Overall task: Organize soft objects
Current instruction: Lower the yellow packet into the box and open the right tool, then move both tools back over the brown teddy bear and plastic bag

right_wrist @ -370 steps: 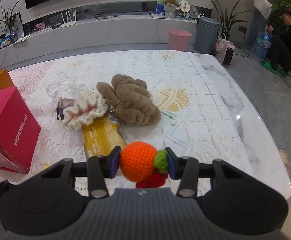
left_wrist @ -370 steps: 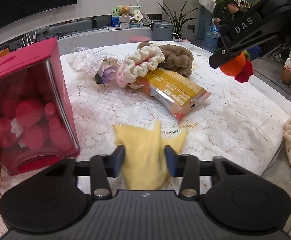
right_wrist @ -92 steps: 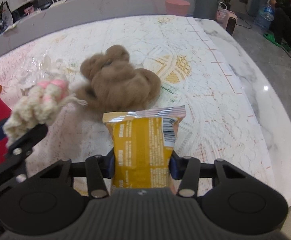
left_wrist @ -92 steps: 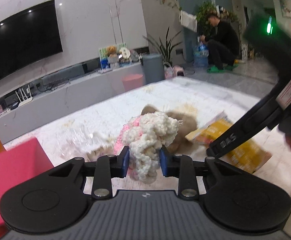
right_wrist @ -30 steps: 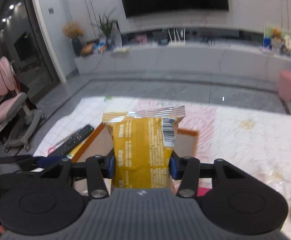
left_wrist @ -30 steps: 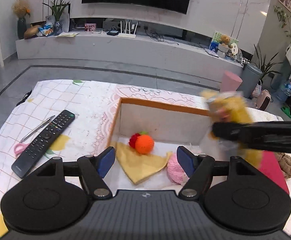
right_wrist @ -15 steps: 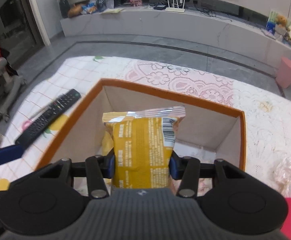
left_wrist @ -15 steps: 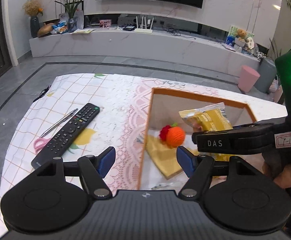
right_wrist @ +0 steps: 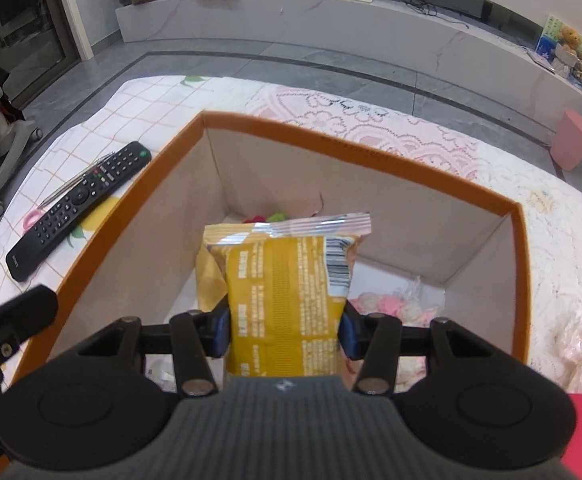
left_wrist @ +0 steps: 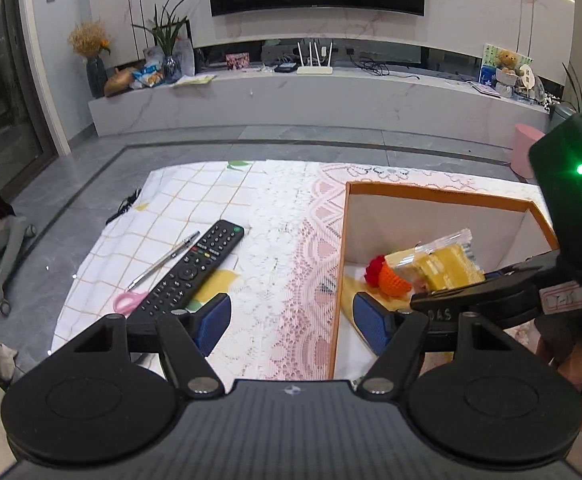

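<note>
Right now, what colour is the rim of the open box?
Orange, on the box rim; clearest in the right wrist view.

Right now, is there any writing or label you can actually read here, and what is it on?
"DAS": on the side of the right gripper.
Handwritten tag on that gripper: too blurred to read.
Yellow snack packet: print and barcode too small to read.
Remote control: button labels too small to read.

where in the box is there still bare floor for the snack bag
Bare floor shows at the far right corner of the box, beyond the pink and white knit. The left and middle are crowded: yellow cloth, orange knit ball. The right tongs hold the snack bag.
</note>
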`<state>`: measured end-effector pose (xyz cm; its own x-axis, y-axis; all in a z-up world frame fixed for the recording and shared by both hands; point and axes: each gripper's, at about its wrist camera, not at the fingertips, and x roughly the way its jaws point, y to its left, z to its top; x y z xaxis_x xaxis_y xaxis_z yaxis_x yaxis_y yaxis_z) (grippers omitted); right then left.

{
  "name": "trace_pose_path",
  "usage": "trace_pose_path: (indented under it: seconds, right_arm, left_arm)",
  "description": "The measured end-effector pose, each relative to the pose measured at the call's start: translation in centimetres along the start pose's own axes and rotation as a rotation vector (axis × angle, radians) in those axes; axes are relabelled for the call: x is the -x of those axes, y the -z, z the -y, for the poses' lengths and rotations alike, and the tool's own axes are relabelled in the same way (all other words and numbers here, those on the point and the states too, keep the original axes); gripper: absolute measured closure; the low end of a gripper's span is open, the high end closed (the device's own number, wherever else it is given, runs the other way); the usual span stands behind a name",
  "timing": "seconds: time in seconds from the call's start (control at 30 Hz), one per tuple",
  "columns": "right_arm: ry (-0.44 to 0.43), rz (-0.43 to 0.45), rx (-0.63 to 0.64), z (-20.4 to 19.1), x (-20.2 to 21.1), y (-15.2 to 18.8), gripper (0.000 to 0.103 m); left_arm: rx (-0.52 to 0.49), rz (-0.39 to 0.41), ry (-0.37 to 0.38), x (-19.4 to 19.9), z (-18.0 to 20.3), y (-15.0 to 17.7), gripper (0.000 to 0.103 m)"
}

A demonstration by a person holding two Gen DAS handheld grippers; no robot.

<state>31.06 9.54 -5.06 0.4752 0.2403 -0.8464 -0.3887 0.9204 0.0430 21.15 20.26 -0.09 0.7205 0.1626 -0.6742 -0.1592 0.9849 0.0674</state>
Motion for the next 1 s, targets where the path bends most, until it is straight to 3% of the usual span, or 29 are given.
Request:
trace_pose_path:
  seconds: [0.17, 0.43, 0.63, 1.0]
  right_arm:
    - [-0.033, 0.018, 0.031, -0.6, 0.6, 0.1, 0.051]
    - [-0.078, 0.145, 0.008, 0.0, 5.4, -1.2, 0.044]
    - [-0.093, 0.222, 0.005, 1.5, 10.2, -0.8, 0.041]
    - [-0.009, 0.308, -0.020, 5.6, 18.3, 2.9, 0.040]
  left_arm:
    - [-0.024, 0.024, -0.030, 0.6, 0.3, -0.2, 0.021]
    - [0.005, 0.085, -0.033, 2.6, 0.6, -0.9, 0.021]
    - [-0.008, 0.146, 0.023, 4.6, 2.7, -1.1, 0.021]
    - [-0.047, 0.208, 0.098, 6.3, 8.2, -0.5, 0.021]
